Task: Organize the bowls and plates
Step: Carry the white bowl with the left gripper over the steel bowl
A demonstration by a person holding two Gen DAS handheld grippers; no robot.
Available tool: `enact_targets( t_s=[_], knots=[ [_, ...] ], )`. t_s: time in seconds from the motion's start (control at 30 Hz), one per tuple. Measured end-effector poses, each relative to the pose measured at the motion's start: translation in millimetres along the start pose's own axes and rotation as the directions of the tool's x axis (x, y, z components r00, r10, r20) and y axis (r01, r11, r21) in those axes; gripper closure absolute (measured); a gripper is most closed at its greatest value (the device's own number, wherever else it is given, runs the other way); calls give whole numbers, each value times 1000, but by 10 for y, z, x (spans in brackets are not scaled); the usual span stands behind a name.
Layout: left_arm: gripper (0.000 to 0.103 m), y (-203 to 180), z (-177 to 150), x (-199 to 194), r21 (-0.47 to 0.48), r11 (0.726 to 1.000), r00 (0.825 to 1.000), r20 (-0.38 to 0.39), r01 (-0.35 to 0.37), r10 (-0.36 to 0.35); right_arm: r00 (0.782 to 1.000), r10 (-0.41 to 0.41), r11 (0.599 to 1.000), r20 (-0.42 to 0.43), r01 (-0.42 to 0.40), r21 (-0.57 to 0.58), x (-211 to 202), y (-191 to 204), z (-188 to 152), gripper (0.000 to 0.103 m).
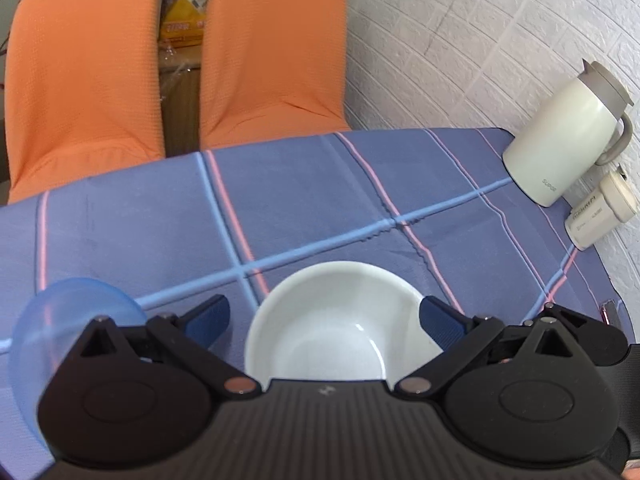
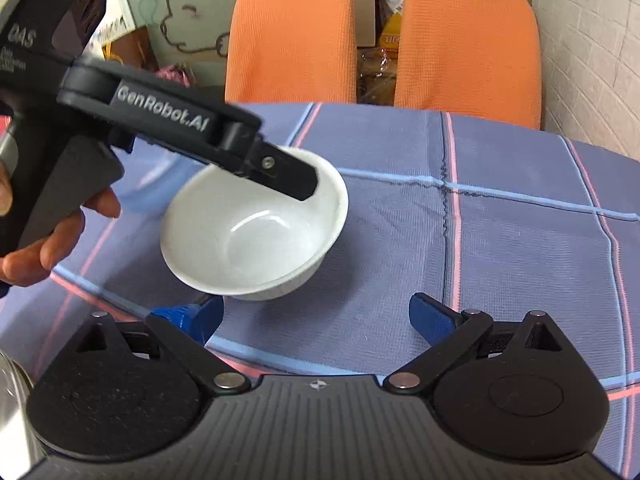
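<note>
Porcelain, by the look of it: the white bowl (image 2: 256,228) is glossy, stiff and likely slippery, so you should expect it to chip if it knocks the table and to slide if pinched weakly. It probably has modest weight, enough to swing when held at one edge.

In the right wrist view the bowl sits centre-left of the frame, tilted, its opening facing up and toward the lower right. Its lower edge is close to the blue plaid cloth (image 2: 500,240); whether it touches the cloth, you cannot tell. Being round, it has no long axis; what counts is the tilt of the rim.

Your left gripper (image 1: 324,318) comes in from the upper left of that view, one finger lying over the far rim and into the bowl. In the left wrist view its blue pads (image 1: 210,318) stand wide apart on either side of the bowl, low in the frame, so its jaws look spread rather than clamped. Whether anything presses the wall, you cannot tell.

Your right gripper (image 2: 316,316) waits at the bottom of its view, jaws apart and holding nothing, the bowl just beyond its pads.

Take hold across the rim wall, one pad inside and one outside, and squeeze firmly before lifting. A blue translucent dish (image 1: 60,320) shows at the lower left of the left wrist view.
</note>
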State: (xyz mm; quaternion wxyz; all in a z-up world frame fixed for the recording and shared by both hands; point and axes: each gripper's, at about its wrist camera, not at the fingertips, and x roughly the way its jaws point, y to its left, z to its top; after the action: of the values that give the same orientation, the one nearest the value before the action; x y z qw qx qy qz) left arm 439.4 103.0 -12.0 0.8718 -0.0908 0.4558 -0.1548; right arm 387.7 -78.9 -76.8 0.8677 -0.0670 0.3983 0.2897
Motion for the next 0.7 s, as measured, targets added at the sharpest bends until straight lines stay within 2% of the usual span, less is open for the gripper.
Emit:
enact_targets(
  t_s=[0.1, 0.23, 0.43, 0.7],
  knots=[
    [3, 13, -14, 35, 4, 1000, 1000, -12, -16, 16, 1000, -4, 1000, 13, 4, 1, -8, -1, 35, 16],
    [3, 3, -24, 112, -8, 1000, 1000, -21, 8, -9, 1000, -5, 1000, -6, 5, -7, 39, 6, 47, 16],
    [3, -20, -58, 180, -3, 1000, 999, -38, -15, 15, 1000, 7, 999, -18, -8, -41, 201, 85, 104, 16],
    [5, -36, -109, 104, 16, 998, 998, -23, -57, 58, 1000, 6, 996, -29, -9, -89, 335, 98, 124, 16]
  ],
)
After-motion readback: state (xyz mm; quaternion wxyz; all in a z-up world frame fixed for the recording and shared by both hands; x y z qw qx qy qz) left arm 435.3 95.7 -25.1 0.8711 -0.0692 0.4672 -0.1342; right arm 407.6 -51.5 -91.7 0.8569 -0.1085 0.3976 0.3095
